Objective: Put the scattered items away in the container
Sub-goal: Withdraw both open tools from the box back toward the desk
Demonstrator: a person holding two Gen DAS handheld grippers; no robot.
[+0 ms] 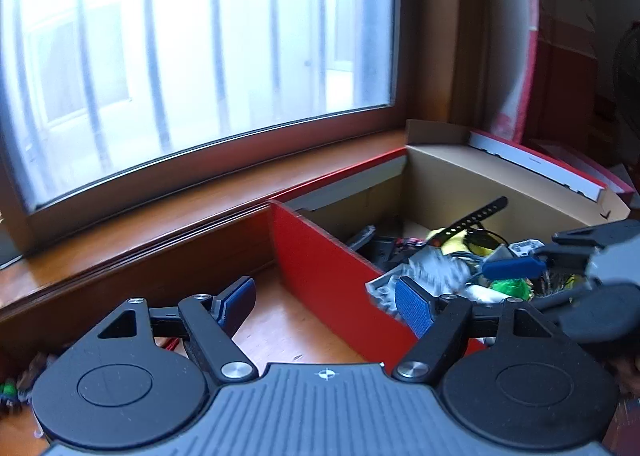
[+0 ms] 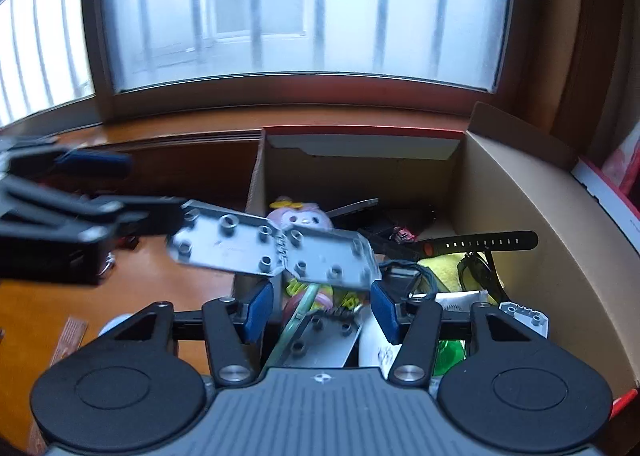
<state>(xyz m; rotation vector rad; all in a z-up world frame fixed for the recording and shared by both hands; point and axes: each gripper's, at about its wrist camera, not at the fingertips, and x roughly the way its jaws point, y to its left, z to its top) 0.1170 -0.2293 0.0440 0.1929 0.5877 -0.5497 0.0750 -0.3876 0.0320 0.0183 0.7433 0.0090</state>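
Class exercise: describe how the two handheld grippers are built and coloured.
Both the left gripper and the right gripper share one design: black linkage arms with silver pivot bolts, two round black discs, a ribbed grey base bearing a small crosshair mark, and jaws faced with blue textured pads.

No word, brand or number can be read in either view. The only sign is a small white crosshair mark on each gripper's ribbed grey housing (image 1: pixel 326 374), and faint print on the white box flap (image 2: pixel 630 222) is too blurred to read.

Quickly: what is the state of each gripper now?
Left gripper: open, grey hinged plate beside one finger, not clamped.
Right gripper: open, holding nothing.
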